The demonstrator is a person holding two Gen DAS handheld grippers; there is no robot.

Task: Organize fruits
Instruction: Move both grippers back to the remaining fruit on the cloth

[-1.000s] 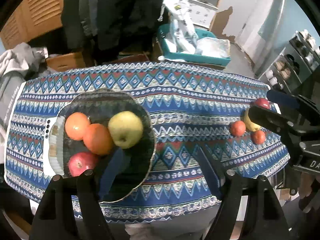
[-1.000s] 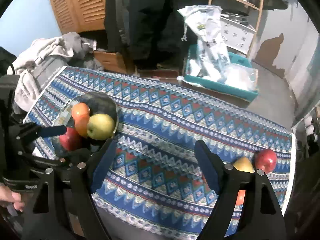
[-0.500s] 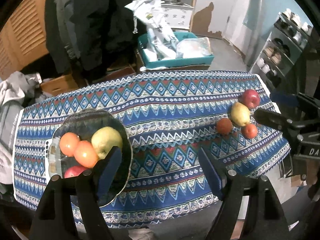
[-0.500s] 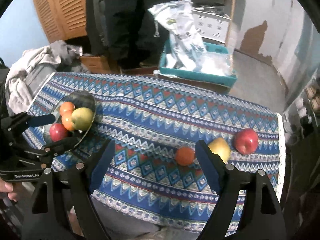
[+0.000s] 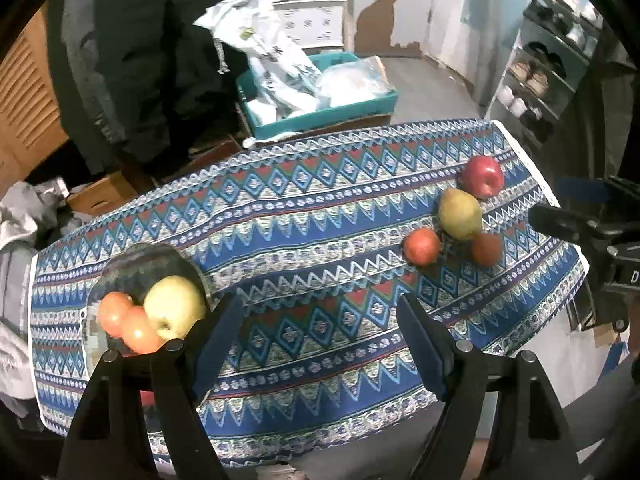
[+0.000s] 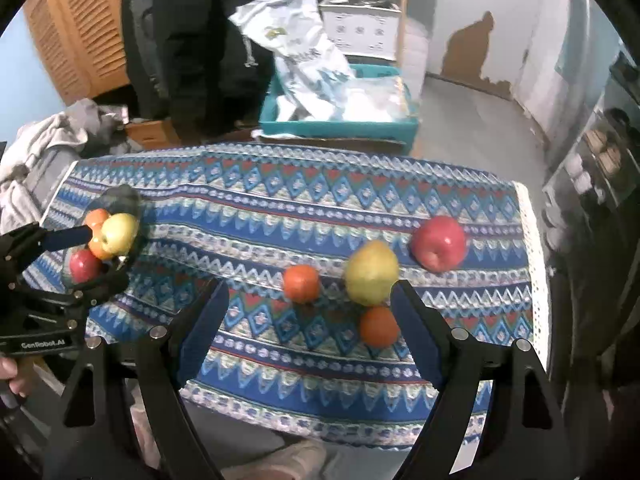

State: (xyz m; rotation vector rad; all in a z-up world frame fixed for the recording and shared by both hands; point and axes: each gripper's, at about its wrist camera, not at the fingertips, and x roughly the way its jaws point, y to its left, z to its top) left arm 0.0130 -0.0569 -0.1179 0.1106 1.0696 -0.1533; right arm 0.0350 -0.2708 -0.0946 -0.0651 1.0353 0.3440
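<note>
A dark bowl [image 5: 148, 264] at the table's left end holds a green apple [image 5: 174, 306], two oranges [image 5: 138, 330] and a red apple [image 6: 84, 266]. At the right end lie a red apple [image 6: 439, 243], a yellow pear [image 6: 371, 273] and two oranges [image 6: 301, 283] [image 6: 379, 327]. My left gripper [image 5: 320, 340] is open and empty above the table's near edge, right of the bowl. My right gripper [image 6: 308, 324] is open and empty, just short of the loose fruit. The bowl also shows in the right wrist view [image 6: 120, 198].
A patterned blue cloth [image 6: 280, 200] covers the table. Behind it stand a teal crate [image 6: 340, 128] with white bags, a person in dark clothes [image 6: 192, 40] and a wooden shelf. Grey clothes [image 6: 48, 140] lie at the left. A shoe rack [image 5: 552, 60] stands at the right.
Both grippers have pulled back and swung right. The bowl has slid toward the left of both views and the loose fruit has come closer to the right gripper. Both stay open.
</note>
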